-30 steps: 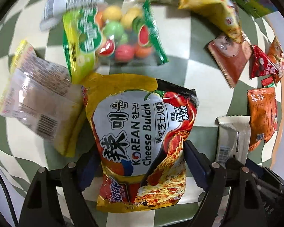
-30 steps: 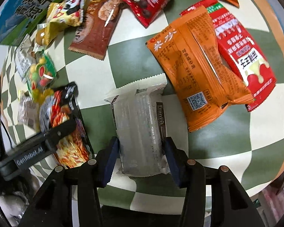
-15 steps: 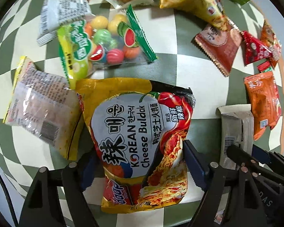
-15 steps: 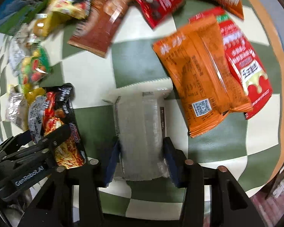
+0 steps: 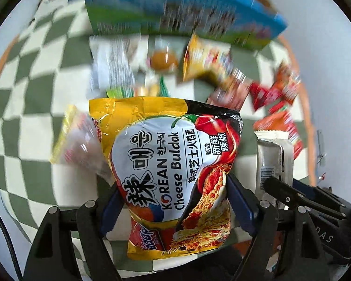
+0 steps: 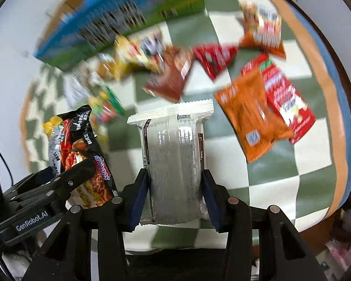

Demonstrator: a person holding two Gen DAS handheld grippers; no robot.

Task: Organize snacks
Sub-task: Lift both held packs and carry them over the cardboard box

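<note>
On my left side, the left gripper (image 5: pixel 173 201) grips the yellow noodle bag (image 5: pixel 168 164) between its blue pads; its jaws have just closed in a little against the bag's sides, and the bag is lifted clear of the checkered tablecloth (image 5: pixel 28 126). Behind the bag I see a clear-and-yellow packet (image 5: pixel 77 140) lying toward the cloth's left edge. Farther back a white packet (image 5: pixel 110 63) and a packet with a round orange picture (image 5: pixel 162 61) are blurred, and a blue-and-green carton (image 5: pixel 175 14) stands along the far edge.

To the right of that, my right gripper (image 6: pixel 175 199) clamps the silver packet (image 6: pixel 175 159) by its long sides; its jaws have just drawn in on the packet, which hangs above the cloth. Beyond it I make out a brown packet (image 6: pixel 170 79) and a red triangular packet (image 6: pixel 215 57), both smeared by motion. Nearer the right edge an orange packet (image 6: pixel 250 117) overlaps a red packet (image 6: pixel 287 103), and another orange bag (image 6: pixel 262 28) sits toward the far right corner.
</note>
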